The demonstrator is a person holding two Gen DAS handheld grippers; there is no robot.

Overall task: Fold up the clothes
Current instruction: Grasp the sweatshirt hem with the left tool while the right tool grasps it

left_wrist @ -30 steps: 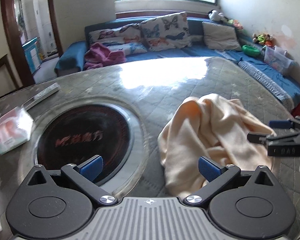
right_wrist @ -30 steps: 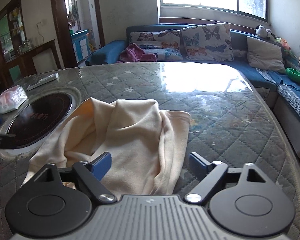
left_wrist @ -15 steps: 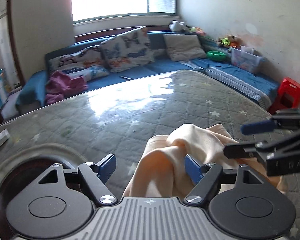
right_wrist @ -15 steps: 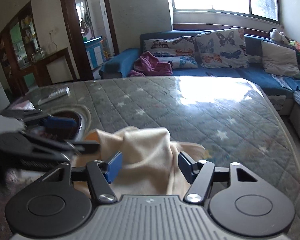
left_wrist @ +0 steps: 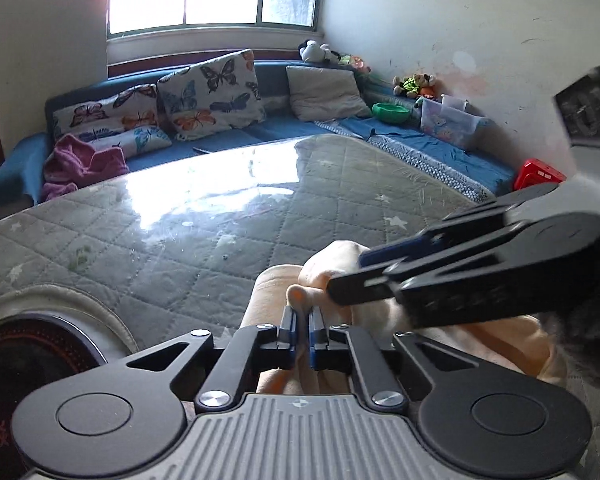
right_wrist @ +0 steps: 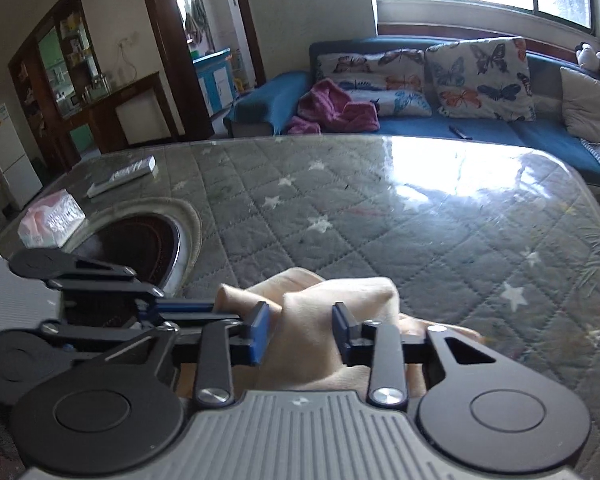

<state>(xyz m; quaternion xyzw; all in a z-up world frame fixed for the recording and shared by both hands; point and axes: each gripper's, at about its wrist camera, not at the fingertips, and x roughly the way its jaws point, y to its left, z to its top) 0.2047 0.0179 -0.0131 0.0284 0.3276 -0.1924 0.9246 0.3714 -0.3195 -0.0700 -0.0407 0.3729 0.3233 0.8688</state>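
A cream garment (left_wrist: 332, 260) lies bunched on the quilted tabletop (left_wrist: 220, 240) near its front edge. My left gripper (left_wrist: 302, 332) is shut on a thin fold of it. My right gripper (left_wrist: 346, 276) comes in from the right, right beside the left one. In the right wrist view, the right gripper (right_wrist: 300, 332) has its blue pads pressed against both sides of a thick hump of the garment (right_wrist: 340, 292). The left gripper (right_wrist: 224, 314) reaches in from the left and touches the same bunch. The rest of the garment is hidden under the grippers.
A round black cooktop (right_wrist: 140, 240) is set into the table at the left. A tissue pack (right_wrist: 50, 220) and a white remote (right_wrist: 122, 176) lie beyond it. A blue sofa (right_wrist: 500, 132) with butterfly pillows and a pink garment (right_wrist: 332, 110) stands behind the table.
Both grippers moved in over the cream garment and came together. The left jaws went from wide open to shut on a fold; the right jaws narrowed onto the hump.
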